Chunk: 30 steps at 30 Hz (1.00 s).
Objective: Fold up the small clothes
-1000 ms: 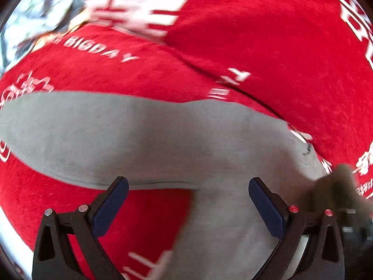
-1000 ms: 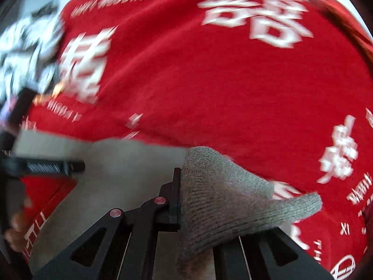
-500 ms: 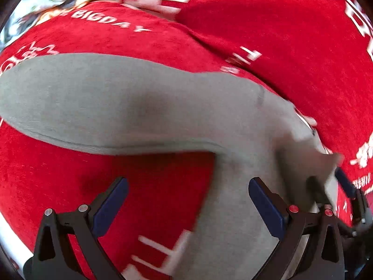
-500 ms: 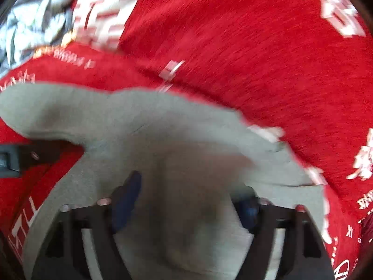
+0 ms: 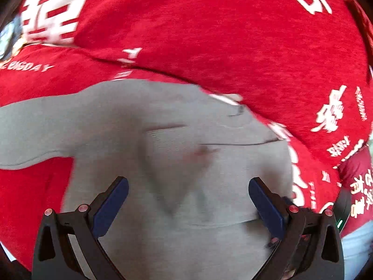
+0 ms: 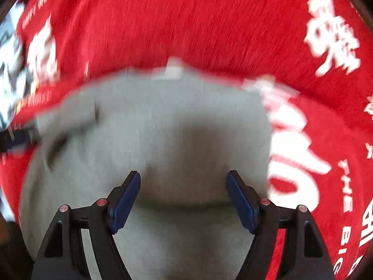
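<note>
Left fingers (image 5: 121, 194) spread wide, nothing pinched, hovering over grey garment (image 5: 163, 140). Right fingers (image 6: 132, 190) also spread, empty, same garment (image 6: 163, 128) below. Garment lies flat, lower-centre of both frames, on red printed cloth (image 5: 233, 35).

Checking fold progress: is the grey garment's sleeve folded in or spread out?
Partly folded: on the grey garment a flap lies folded over the body, while one sleeve is spread over the red cloth.
</note>
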Each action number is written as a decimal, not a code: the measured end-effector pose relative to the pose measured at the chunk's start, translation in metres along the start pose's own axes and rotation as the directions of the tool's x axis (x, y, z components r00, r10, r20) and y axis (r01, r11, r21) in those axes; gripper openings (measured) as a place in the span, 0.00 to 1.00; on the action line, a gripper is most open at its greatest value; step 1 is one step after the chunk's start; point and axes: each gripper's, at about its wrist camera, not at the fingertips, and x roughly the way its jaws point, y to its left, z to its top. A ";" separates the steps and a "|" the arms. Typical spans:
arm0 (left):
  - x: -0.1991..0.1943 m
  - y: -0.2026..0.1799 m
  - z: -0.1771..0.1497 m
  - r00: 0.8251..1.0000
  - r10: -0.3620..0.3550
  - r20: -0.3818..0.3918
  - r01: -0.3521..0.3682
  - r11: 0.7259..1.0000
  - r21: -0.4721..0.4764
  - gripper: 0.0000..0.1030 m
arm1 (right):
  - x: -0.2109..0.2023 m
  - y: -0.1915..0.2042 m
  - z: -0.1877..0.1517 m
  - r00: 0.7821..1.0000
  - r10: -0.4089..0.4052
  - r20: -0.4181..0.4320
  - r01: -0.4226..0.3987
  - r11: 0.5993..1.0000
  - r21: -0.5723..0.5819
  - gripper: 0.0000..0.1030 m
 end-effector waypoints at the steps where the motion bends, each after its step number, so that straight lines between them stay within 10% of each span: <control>1: 0.004 -0.009 0.000 1.000 -0.018 -0.009 0.018 1.000 0.016 1.00 | -0.004 0.000 -0.004 1.000 0.005 0.029 -0.005 1.000 0.000 0.77; 6: 0.034 -0.035 -0.007 0.990 -0.111 -0.086 0.115 0.992 0.042 1.00 | -0.015 -0.026 -0.007 0.994 0.064 0.085 -0.074 0.990 0.123 0.77; 12: 0.047 -0.010 -0.010 0.995 0.086 -0.056 -0.083 0.995 0.054 1.00 | -0.015 -0.053 -0.011 0.998 0.033 0.051 -0.040 0.988 0.146 0.45; 16: 0.034 0.012 -0.009 0.986 0.168 -0.018 -0.167 0.986 0.023 1.00 | -0.033 -0.057 0.002 0.993 0.029 0.116 -0.048 0.985 0.168 0.50; 19: 0.031 0.032 -0.009 0.937 0.348 0.010 -0.348 0.937 -0.038 1.00 | -0.035 -0.052 0.031 0.981 0.034 0.192 -0.059 0.990 0.128 0.67; 23: 0.016 0.064 -0.016 0.933 0.358 -0.015 -0.356 0.921 -0.157 1.00 | 0.023 -0.052 0.069 0.997 0.051 0.064 -0.057 0.994 0.094 0.70; 25: 0.008 0.066 -0.018 0.907 0.420 0.005 -0.416 0.899 -0.135 1.00 | 0.057 -0.069 0.071 0.995 -0.085 -0.052 0.091 0.989 0.116 0.69; 30: -0.003 0.069 -0.013 0.893 0.448 0.039 -0.440 0.889 -0.129 1.00 | 0.028 -0.087 0.066 0.995 -0.088 0.045 0.076 0.973 0.217 0.73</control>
